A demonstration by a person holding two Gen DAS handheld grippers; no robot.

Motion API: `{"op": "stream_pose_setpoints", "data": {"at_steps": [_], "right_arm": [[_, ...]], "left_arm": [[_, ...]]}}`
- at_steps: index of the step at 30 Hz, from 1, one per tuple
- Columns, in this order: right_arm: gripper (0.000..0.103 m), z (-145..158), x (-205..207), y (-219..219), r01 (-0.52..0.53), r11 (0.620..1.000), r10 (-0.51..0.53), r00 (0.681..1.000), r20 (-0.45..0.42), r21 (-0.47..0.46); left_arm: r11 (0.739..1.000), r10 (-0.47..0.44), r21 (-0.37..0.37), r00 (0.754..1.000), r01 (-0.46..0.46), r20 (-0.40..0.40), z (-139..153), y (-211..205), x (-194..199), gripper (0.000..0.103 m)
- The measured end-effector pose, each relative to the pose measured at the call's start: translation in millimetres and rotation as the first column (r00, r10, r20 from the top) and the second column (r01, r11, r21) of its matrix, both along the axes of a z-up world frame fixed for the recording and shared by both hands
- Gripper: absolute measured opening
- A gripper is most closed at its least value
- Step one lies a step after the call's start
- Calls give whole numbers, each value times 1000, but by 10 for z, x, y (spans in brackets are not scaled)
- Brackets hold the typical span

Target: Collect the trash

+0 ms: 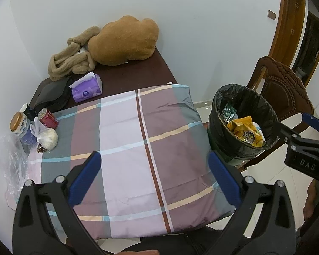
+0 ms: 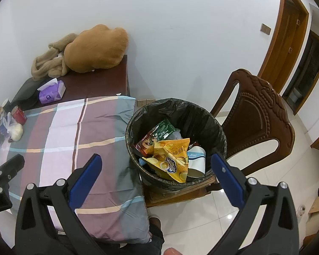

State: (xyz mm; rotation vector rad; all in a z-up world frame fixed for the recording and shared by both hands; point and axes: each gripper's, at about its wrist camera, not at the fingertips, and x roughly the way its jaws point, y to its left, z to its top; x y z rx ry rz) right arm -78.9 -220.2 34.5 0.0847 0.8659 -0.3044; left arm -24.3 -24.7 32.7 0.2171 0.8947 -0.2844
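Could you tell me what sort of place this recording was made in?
Most likely a room in a home: a dark wooden table against the wall with a plaid cloth and tissues, a carved wooden chair, and a lined bin of snack wrappers.

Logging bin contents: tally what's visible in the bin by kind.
Snack wrappers: 3 (yellow chip bag, green packet, red wrapper)
Paper cups: 1 (white and blue cup)
Total: 4 visible in the bin; anything buried underneath can't be told.
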Motion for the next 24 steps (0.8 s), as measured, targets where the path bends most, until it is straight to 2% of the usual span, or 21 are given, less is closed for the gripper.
{"op": "stream_pose_setpoints", "data": {"at_steps": [8, 15, 24], "right_arm": [[100, -9, 12, 3, 3, 1000, -3, 1000, -3, 1], [100, -57, 11, 25, 15, 1000, -14, 1000, -13, 8], [100, -76, 29, 55, 15, 1000, -15, 1000, -17, 4]], "left_arm": [[1000, -4, -4, 1000, 4, 7, -1, 12, -7, 100], [1000, -26, 15, 998, 26, 56, 32, -27, -64, 100], [1000, -12, 14, 1000, 12, 11, -37, 23, 19, 100]]}}
